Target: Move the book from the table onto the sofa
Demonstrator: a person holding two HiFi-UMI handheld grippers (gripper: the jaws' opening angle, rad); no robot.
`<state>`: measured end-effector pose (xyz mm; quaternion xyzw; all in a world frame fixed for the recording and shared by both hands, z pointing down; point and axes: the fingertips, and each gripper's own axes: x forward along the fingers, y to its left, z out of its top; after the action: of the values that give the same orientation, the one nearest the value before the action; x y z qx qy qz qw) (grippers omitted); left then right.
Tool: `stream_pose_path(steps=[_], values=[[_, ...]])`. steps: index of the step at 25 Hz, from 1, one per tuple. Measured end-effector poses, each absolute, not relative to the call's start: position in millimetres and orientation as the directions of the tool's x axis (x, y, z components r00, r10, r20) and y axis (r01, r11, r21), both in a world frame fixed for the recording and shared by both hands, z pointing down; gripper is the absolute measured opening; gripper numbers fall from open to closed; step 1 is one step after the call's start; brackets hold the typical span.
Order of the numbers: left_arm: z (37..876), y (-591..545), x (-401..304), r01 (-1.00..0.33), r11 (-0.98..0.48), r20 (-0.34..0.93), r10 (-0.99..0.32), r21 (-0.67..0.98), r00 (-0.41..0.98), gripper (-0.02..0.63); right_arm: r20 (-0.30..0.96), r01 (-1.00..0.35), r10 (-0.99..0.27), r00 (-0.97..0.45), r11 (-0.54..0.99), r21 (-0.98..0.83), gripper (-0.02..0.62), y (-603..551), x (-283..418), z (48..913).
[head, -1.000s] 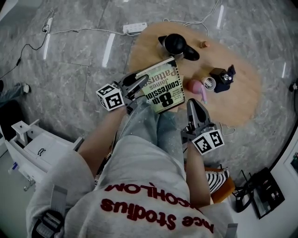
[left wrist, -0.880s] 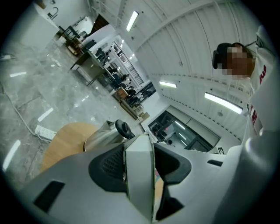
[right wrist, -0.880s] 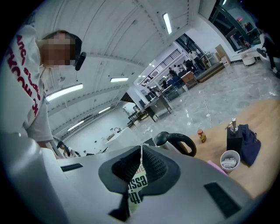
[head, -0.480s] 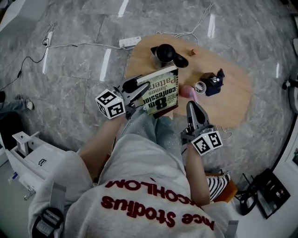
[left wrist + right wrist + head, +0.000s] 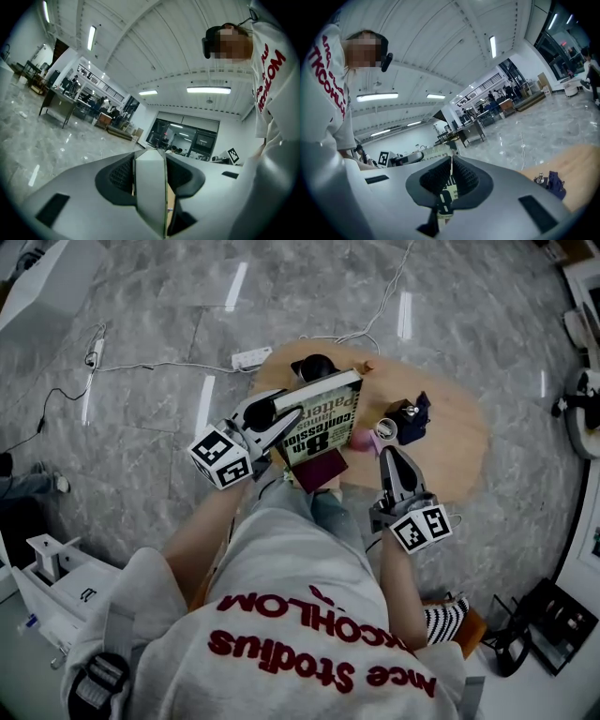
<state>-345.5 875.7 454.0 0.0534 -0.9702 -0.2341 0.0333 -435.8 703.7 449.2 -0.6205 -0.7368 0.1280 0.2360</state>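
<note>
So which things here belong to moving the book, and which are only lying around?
Job: book, clamped in the left gripper; right gripper, shut nearby; table.
Lying about: kettle, cup, power strip on the floor.

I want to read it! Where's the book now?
In the head view the book is mid-picture, clamped in the left gripper, over the near edge of the wooden table.
</note>
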Motion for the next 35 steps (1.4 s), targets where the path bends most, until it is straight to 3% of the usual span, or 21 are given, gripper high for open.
stream_pose_path(steps=[26, 35], values=[[355.7, 856.2, -374.9, -0.294, 0.902, -0.123, -0.269, 0.316, -0.955, 0.179, 0.041, 0.899, 0.953, -0.299, 0.296, -0.321, 0.029, 683.1, -444.9, 360.3], [353.9, 847.1, -389.3, -0.355, 0.887, -0.097, -0.342, 0.296, -0.935, 0.178, 0.041, 0.875, 0.929, -0.367, 0.360, -0.323, 0.029, 672.3, -444.3, 356.9]])
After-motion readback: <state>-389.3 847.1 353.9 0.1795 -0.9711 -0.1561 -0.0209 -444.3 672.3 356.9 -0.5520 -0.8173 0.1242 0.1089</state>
